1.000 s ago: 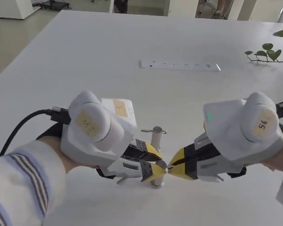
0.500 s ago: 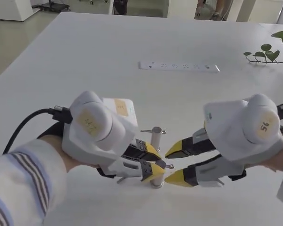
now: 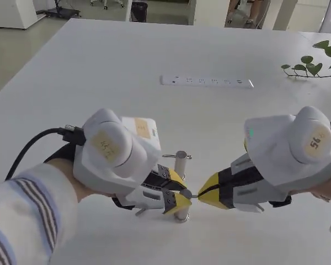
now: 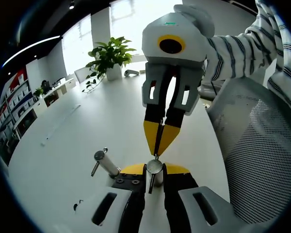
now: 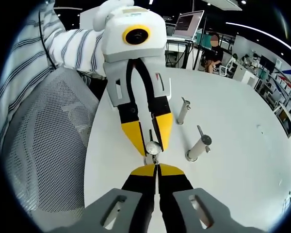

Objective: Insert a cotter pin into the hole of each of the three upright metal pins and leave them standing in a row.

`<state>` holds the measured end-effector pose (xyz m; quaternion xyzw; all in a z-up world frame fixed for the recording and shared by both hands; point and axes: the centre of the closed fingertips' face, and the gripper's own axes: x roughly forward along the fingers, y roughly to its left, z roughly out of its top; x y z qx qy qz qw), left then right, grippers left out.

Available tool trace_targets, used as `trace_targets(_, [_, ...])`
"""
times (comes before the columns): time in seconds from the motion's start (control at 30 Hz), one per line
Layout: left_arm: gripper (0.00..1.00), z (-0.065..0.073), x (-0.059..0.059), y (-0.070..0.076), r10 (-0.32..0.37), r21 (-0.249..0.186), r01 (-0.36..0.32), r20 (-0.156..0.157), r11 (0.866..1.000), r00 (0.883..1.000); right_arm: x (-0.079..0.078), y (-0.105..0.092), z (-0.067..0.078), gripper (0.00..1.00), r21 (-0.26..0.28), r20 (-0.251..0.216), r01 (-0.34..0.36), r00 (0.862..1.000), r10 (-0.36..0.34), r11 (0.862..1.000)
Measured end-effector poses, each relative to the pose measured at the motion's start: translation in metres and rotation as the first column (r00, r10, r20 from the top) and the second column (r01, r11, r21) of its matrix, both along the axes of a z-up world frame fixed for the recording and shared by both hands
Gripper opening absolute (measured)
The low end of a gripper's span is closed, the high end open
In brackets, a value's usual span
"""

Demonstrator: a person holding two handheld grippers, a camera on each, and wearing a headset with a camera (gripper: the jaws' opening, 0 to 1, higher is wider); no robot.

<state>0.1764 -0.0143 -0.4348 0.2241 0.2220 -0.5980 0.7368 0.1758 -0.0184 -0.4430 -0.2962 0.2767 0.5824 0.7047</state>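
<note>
Cotter pin: a thin grey piece of wire, very small in the head view, is lying level between the two sets of tongs. Its long axis is running from the right gripper towards the left gripper. Its inner end is sitting at the head of the metal pin. In the left gripper view a fine dark sliver is sticking out on the far side of that head, so the wire appears to be passing through the hole.

The right gripper's yellow tips are clenching together on the wire's outer end. The left gripper's yellow tips are pressing on either side of the metal pin, at its head.

The metal pin is a short, shiny silver cylinder with a round flat top and a wider foot. It is standing upright on the white table, close in front of the person.

In the right gripper view, a nearer standing pin and a farther standing pin are rising from the table beyond it. Each is carrying a thin wire crosswise through its top.

A white power strip is lying further back.
</note>
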Motion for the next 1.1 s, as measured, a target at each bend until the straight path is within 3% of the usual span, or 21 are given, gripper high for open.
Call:
trace_targets(0.2, [0.1, 0.0, -0.001, -0.001, 0.006, 0.001, -0.006, -0.002, 1.0, 1.0, -0.001, -0.001, 0.0, 0.0, -0.003, 0.005, -0.001, 1.0, 0.001, 1.0])
trace_targets(0.3, [0.1, 0.0, -0.002, -0.001, 0.001, 0.005, -0.001, 0.01, 1.0, 1.0, 0.003, -0.002, 0.001, 0.0, 0.001, 0.036, 0.006, 0.999, -0.006, 1.0])
trace_targets(0.43, [0.1, 0.001, -0.002, -0.001, -0.01, 0.005, 0.01, 0.031, 1.0, 0.999, 0.003, -0.004, 0.002, 0.07, 0.015, 0.026, 0.021, 0.999, -0.022, 1.0])
trace_targets(0.53, [0.14, 0.005, -0.001, 0.002, 0.004, -0.021, -0.004, 0.03, 1.0, 1.0, 0.001, -0.004, 0.003, 0.12, 0.032, 0.016, 0.032, 0.999, -0.033, 0.999])
trace_targets(0.67, [0.33, 0.005, -0.003, 0.013, 0.039, -0.035, -0.039, 0.004, 0.999, 0.999, -0.001, -0.002, 0.006, 0.16, 0.071, -0.001, 0.055, 0.998, -0.055, 0.996])
trace_targets(0.73, [0.43, 0.004, -0.006, 0.02, 0.046, -0.04, -0.046, 0.008, 0.998, 0.999, -0.002, -0.001, 0.007, 0.17, 0.089, -0.008, 0.066, 0.998, -0.066, 0.994])
trace_targets(0.8, [0.46, 0.006, -0.012, 0.024, 0.054, -0.06, -0.055, -0.021, 0.997, 0.998, -0.002, 0.0, 0.008, 0.19, 0.109, -0.017, 0.082, 0.997, -0.08, 0.991])
trace_targets(0.9, [0.53, 0.007, -0.018, 0.031, 0.084, -0.093, -0.088, -0.039, 0.992, 0.996, -0.003, 0.004, 0.009, 0.2, 0.14, -0.034, 0.099, 0.995, -0.095, 0.985])
trace_targets(0.97, [0.72, 0.005, -0.016, 0.035, 0.126, -0.1, -0.13, -0.047, 0.987, 0.991, -0.003, 0.006, 0.008, 0.22, 0.159, -0.045, 0.109, 0.994, -0.103, 0.981])
trace_targets(1.03, [0.86, 0.003, -0.021, 0.037, 0.126, -0.104, -0.131, -0.051, 0.986, 0.991, -0.004, 0.008, 0.007, 0.22, 0.172, -0.058, 0.116, 0.993, -0.107, 0.978])
trace_targets(1.1, [0.91, 0.0, -0.023, 0.041, 0.176, -0.114, -0.186, -0.091, 0.976, 0.98, -0.005, 0.01, 0.004, 0.23, 0.177, -0.065, 0.124, 0.991, -0.114, 0.976])
